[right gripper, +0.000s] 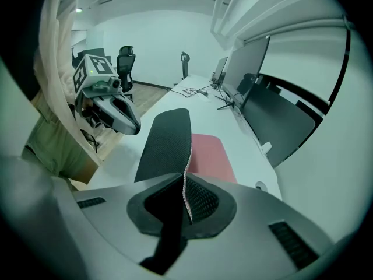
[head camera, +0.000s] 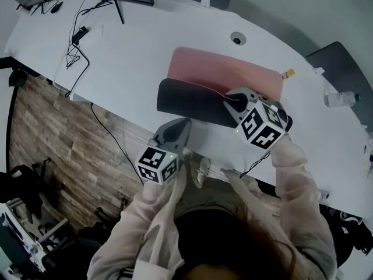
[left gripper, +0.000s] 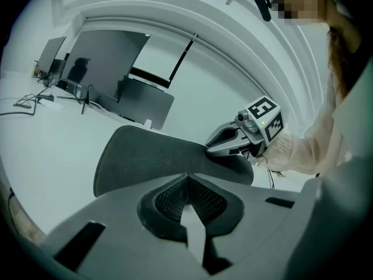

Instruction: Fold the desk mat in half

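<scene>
left gripper (left gripper: 186, 181), right gripper (right gripper: 185, 185) clamp mat (head camera: 192, 101)

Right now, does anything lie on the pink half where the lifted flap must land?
Nothing visible: the flat half of the pink rectangular desk mat is bare; the right gripper clamps its black-backed flap.

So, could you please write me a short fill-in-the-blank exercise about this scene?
1. The desk mat lies on a ___ desk.
2. Its upper face is pink and its lifted underside is ___.
3. The ___ hand-held gripper is shut on the desk mat's edge.
Missing words: white; black; right.
</scene>
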`<state>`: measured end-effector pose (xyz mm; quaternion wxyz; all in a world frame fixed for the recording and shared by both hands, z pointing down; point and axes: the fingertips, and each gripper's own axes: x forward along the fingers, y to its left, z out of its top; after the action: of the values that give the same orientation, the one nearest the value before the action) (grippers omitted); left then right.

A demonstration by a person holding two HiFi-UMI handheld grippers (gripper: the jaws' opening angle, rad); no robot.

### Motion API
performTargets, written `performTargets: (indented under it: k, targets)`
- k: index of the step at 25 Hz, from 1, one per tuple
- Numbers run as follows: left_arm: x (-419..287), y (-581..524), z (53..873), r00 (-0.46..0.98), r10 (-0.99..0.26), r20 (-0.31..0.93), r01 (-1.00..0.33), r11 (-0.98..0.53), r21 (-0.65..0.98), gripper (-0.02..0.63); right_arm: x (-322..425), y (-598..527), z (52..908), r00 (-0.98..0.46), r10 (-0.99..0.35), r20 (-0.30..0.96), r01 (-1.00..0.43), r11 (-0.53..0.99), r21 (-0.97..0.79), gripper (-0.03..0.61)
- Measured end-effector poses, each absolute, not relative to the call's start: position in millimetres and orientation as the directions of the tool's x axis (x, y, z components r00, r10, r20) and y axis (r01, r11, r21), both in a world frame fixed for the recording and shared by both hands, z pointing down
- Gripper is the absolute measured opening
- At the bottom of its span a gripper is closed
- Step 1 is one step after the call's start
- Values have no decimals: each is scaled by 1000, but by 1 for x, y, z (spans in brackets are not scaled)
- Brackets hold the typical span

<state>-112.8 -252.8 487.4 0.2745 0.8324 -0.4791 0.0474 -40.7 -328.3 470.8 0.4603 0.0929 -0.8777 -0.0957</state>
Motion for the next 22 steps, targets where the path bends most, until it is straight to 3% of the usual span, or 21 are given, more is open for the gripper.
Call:
performTargets:
  k: [22]
  targets:
    - [-137, -337, 497, 527, -771, 358, -824, -361, 436, 26, -53, -459, 497, -479, -389, 787, -71, 911, 407, 35]
